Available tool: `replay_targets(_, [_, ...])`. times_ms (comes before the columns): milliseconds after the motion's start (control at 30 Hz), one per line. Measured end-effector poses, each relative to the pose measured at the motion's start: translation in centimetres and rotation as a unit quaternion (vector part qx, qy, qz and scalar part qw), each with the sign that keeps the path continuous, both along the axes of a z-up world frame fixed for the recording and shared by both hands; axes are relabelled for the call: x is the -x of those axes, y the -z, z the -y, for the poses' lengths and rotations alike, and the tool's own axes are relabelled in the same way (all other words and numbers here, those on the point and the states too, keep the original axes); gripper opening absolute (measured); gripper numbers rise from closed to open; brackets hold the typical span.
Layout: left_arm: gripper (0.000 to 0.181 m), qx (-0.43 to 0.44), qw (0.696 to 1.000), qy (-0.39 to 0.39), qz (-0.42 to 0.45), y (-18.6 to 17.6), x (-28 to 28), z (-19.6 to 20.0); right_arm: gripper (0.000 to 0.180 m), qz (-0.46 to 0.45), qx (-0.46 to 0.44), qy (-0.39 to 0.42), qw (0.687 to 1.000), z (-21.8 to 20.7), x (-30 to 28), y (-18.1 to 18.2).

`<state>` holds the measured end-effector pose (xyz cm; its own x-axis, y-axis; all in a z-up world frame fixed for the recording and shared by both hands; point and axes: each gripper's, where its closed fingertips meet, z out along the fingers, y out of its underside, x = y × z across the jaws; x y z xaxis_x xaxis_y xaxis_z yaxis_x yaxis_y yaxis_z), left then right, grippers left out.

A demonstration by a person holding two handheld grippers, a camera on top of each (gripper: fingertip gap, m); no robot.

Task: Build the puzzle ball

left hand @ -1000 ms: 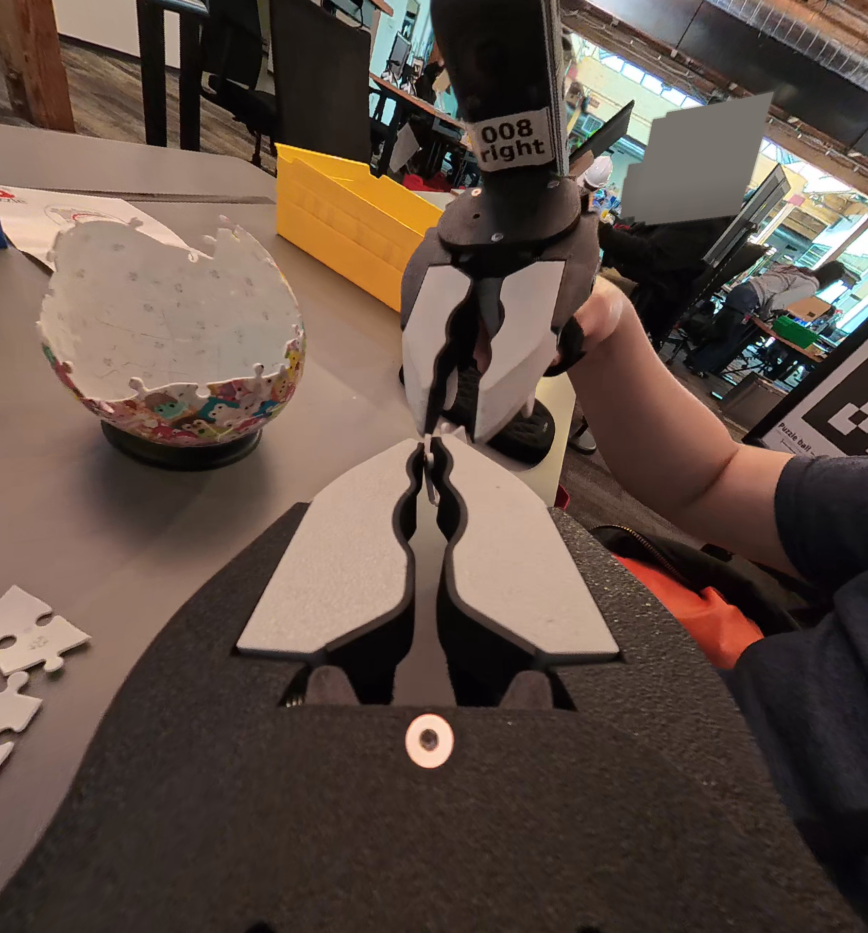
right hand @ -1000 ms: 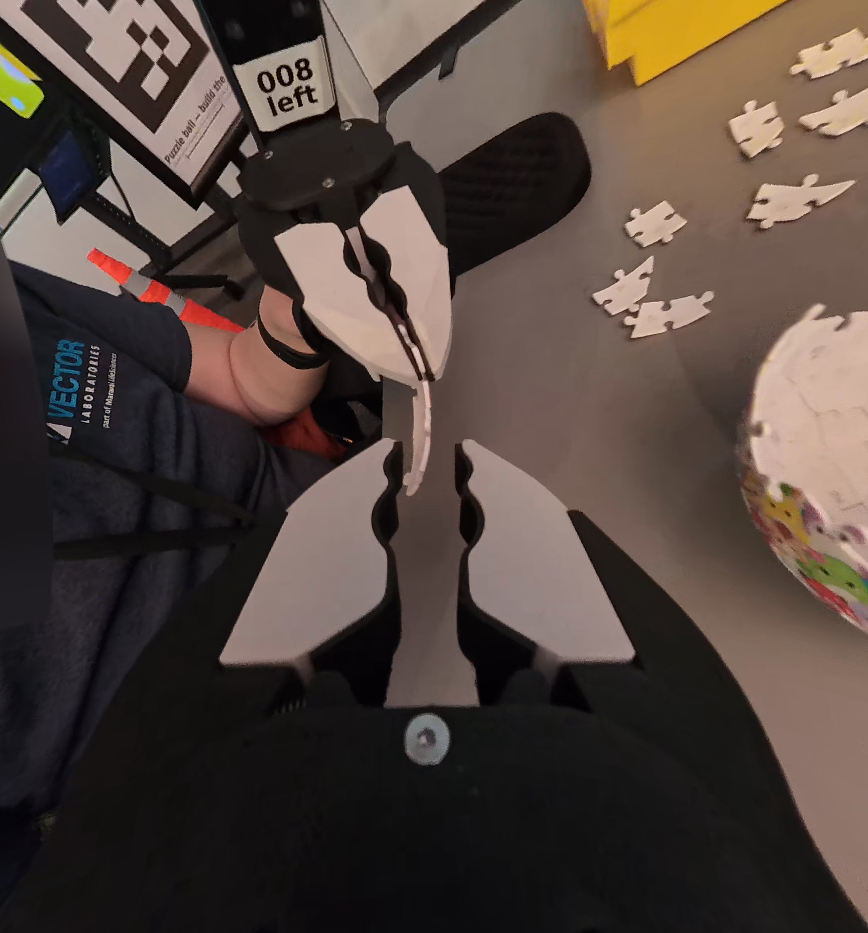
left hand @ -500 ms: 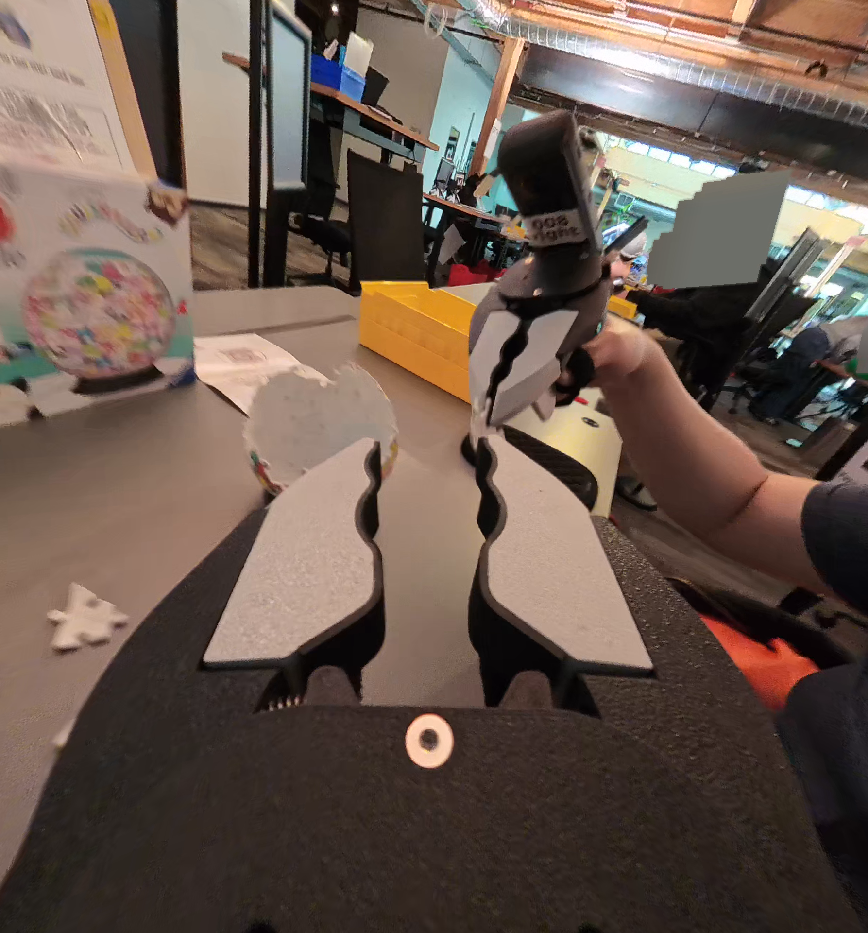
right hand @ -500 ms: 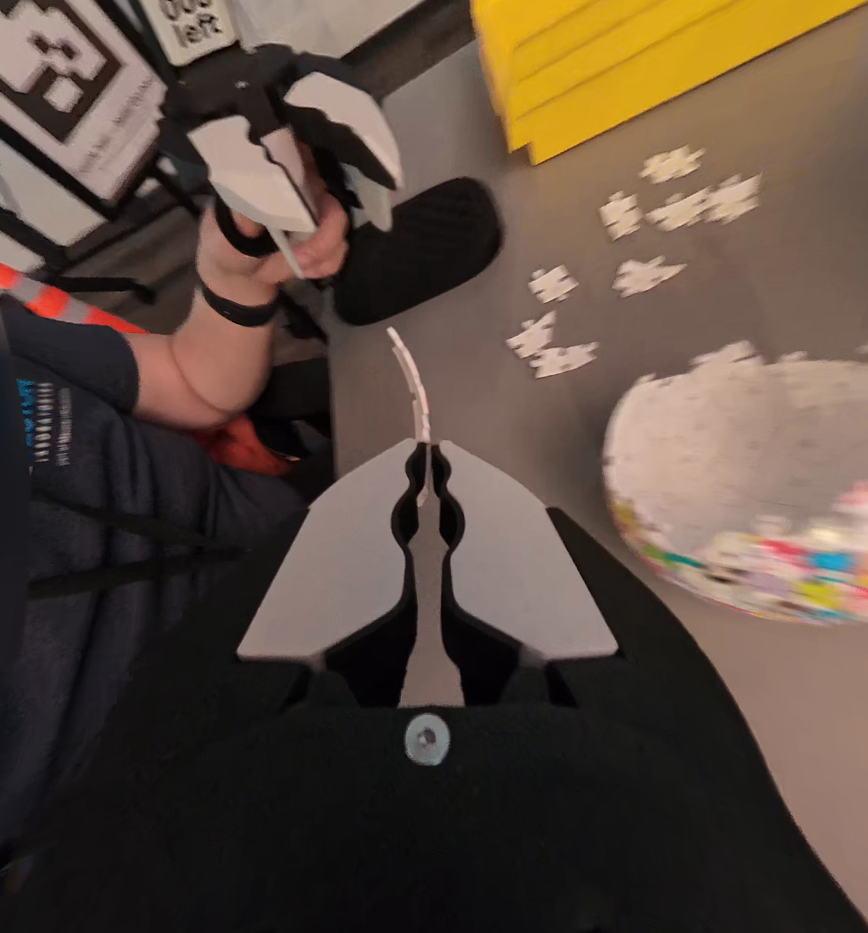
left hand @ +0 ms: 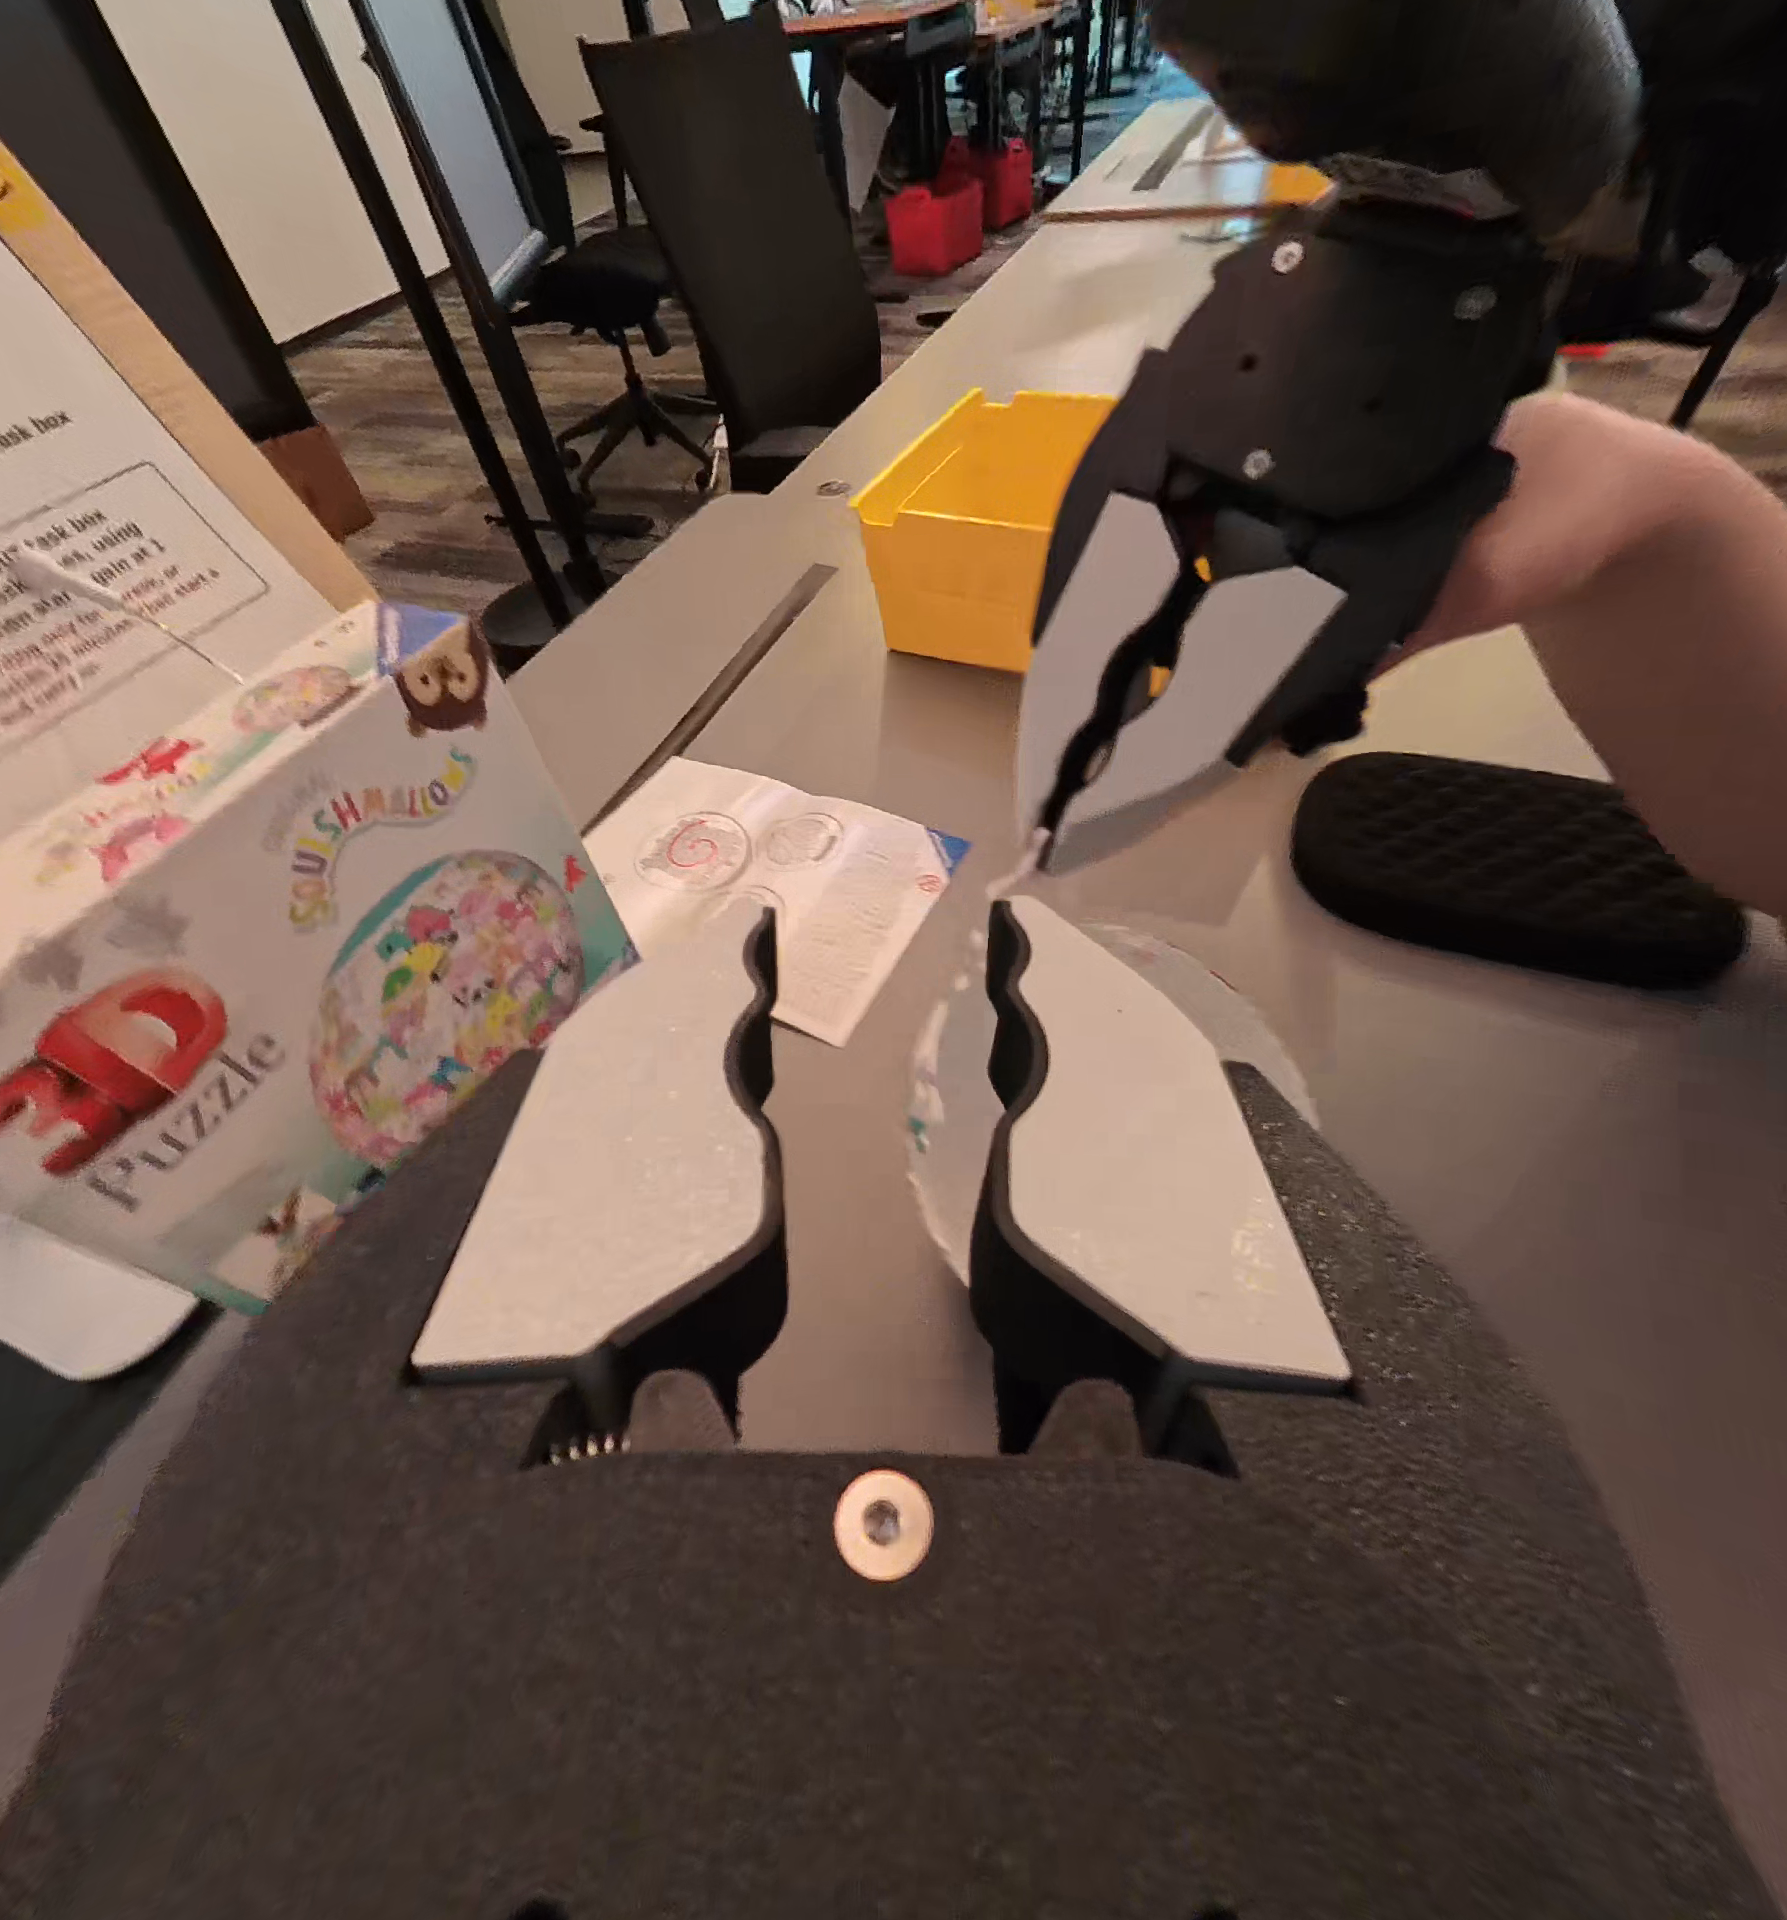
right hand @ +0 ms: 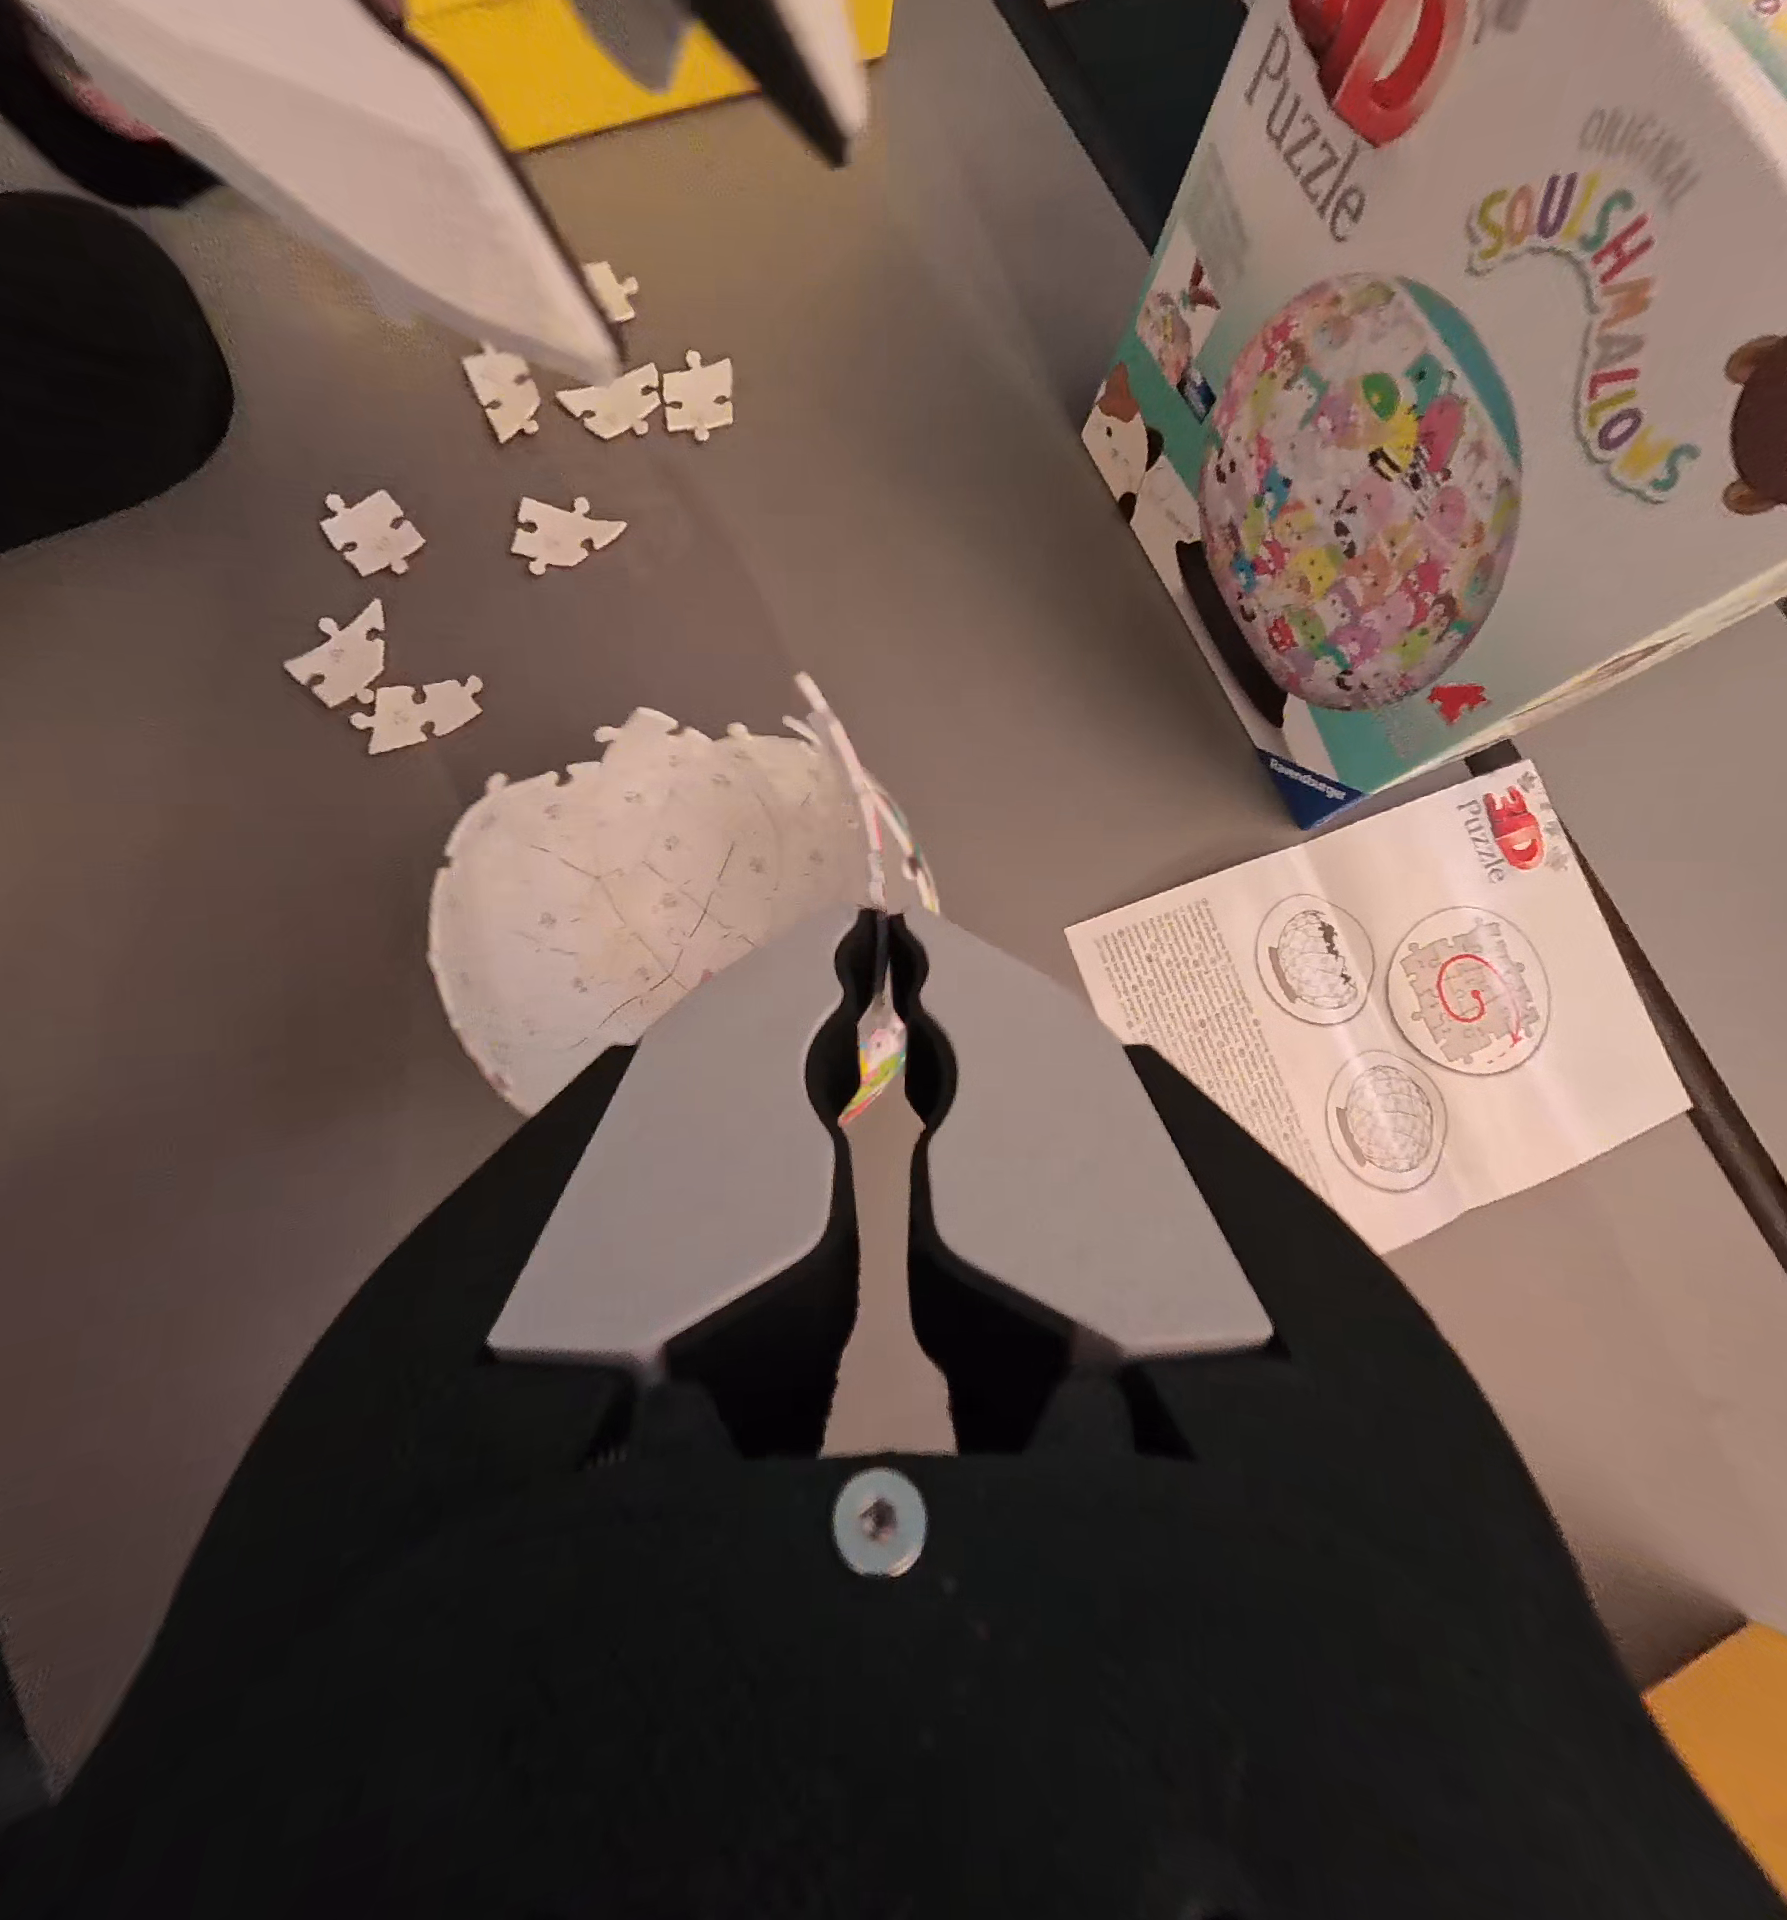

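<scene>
Carried over, puzzle piece (right hand: pixel 873 831) in right hand-held gripper (right hand: pixel 881 920) meets ball (right hand: pixel 619 894).

Soft indoor light, wide-angle edge distortion, slight motion blur.

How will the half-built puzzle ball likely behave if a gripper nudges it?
The half-built puzzle ball is a thin open shell of clipped pieces, so probably light and easily shoved. Its round form may rock or roll. Its jagged rim looks fragile; a push could pop pieces loose.
</scene>
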<state>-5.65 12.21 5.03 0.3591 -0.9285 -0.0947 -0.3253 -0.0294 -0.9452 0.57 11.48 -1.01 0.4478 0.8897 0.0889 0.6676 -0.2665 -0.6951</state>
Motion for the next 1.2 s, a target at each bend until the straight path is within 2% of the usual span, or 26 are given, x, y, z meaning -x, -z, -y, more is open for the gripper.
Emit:
replay_targets(200, [0.041, 0.012, 0.997, 0.079, 0.005, -0.9, -3.4, -2.0, 0.003, 0.014, -0.009, 0.014, 1.0, -1.3, -1.4, 0.5])
replay_targets(400, [0.043, 0.033, 0.992, 0.122, -0.022, 1.6, -4.7, -2.2, 0.003, 0.063, 0.016, -0.012, 0.998, -0.8, -1.4, 1.0])
replay_targets(833, [0.041, 0.032, 0.987, 0.121, -0.099, 4.9, -4.8, -1.6, 0.003, 0.099, -0.005, -0.035, 0.994, -0.8, -0.6, 2.9])
replay_targets(1200, [0.041, 0.021, 0.981, 0.123, -0.152, 7.5, -5.2, -1.4, 0.003, 0.085, -0.004, -0.03, 0.996, -0.9, -0.3, 3.2])
